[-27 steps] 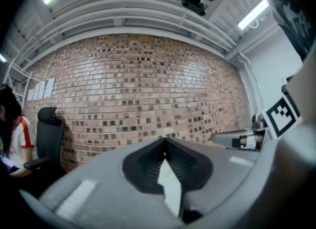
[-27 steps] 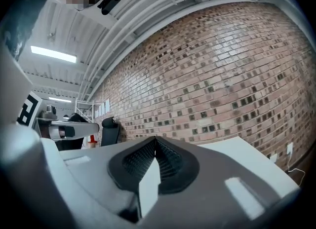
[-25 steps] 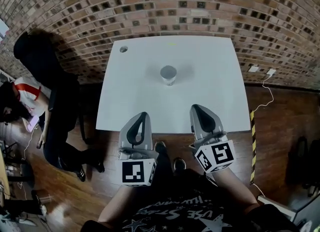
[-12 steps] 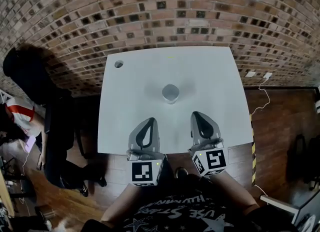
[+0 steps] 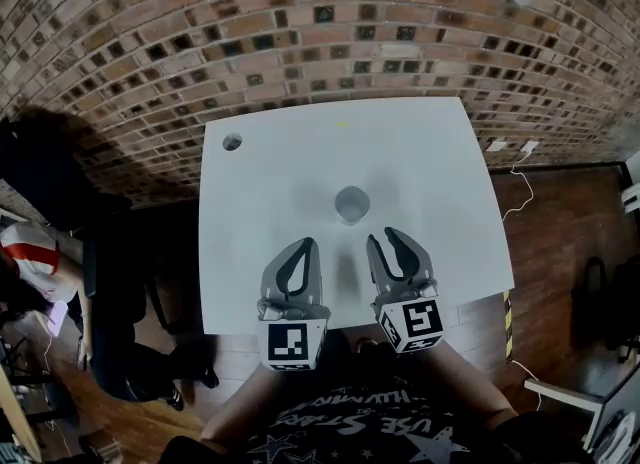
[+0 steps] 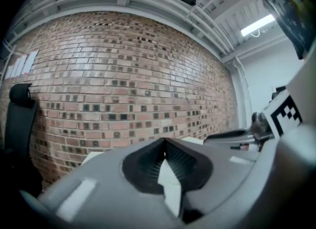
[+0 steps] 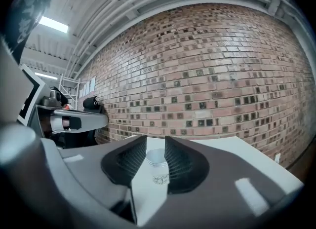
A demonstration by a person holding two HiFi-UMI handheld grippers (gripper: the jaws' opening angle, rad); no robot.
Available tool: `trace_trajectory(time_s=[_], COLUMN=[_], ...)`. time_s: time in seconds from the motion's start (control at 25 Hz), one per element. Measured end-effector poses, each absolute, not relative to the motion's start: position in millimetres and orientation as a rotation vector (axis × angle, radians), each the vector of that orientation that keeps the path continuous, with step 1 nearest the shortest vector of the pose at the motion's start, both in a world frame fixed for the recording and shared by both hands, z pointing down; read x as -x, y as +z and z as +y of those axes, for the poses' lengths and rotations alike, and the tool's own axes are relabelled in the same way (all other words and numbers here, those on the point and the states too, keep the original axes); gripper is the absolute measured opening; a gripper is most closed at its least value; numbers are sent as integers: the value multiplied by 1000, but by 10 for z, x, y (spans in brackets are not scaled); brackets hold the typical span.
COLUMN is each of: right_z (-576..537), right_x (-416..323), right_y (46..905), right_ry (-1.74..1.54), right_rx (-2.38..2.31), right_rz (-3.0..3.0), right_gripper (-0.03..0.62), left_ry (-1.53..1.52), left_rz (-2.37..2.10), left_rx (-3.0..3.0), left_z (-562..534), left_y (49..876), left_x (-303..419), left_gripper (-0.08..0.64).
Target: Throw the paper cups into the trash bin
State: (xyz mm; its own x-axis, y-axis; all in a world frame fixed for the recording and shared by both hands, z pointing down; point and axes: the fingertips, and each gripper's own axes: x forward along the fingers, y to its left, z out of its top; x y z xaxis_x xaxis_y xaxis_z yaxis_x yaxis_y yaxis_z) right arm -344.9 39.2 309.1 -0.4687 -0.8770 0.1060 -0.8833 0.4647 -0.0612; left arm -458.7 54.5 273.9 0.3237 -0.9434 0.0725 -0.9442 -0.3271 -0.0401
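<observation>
Both claws have come forward from over the floor and now reach across the near edge of the white counter (image 5: pixel 240 252). The paper cup (image 5: pixel 352 204) is upright mid-counter, where it stood a second ago. It is the only cup I can see.

Right claw (image 5: pixel 384 238): its jaws, together a moment ago, have just been opening and now stand slightly apart with nothing between them. In the right gripper view the cup (image 7: pixel 157 166) shows through the gap of the right claw (image 7: pixel 155 141), farther out on the counter. It is lined up but not reached, and no pad touches it.

Left claw (image 5: pixel 306 246): tips together and empty. The left gripper view shows the left claw (image 6: pixel 164 141) aimed at the brick wall (image 6: pixel 123 75) rather than at the cup.

Reading: the approach for the pick is under way, with the right claw leading. The gap looks narrower than the cup, so I judge it must widen before closing on the wall of the cup. No trash bin appears in any view, so the drop point has yet to be found.
</observation>
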Motion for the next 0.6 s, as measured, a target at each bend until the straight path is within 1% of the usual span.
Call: trace_trajectory(time_s=[0.36, 0.48, 0.6], right_z=[238, 205, 156], right_x=[3689, 3738, 3771], right_y=[3352, 3420, 3486], right_ry=[207, 209, 234], right_rx=[-1580, -1584, -1574], right_rz=[-2546, -2519, -2508], right_gripper=[328, 379, 399], left_ry=[135, 148, 159], left_rz=[-1703, -1692, -1691], left_rx=[-2558, -2579, -2580], left_z=[442, 394, 333], left_y=[2828, 2818, 2824], left_x=[4676, 4714, 4725], left_gripper=[5, 5, 5])
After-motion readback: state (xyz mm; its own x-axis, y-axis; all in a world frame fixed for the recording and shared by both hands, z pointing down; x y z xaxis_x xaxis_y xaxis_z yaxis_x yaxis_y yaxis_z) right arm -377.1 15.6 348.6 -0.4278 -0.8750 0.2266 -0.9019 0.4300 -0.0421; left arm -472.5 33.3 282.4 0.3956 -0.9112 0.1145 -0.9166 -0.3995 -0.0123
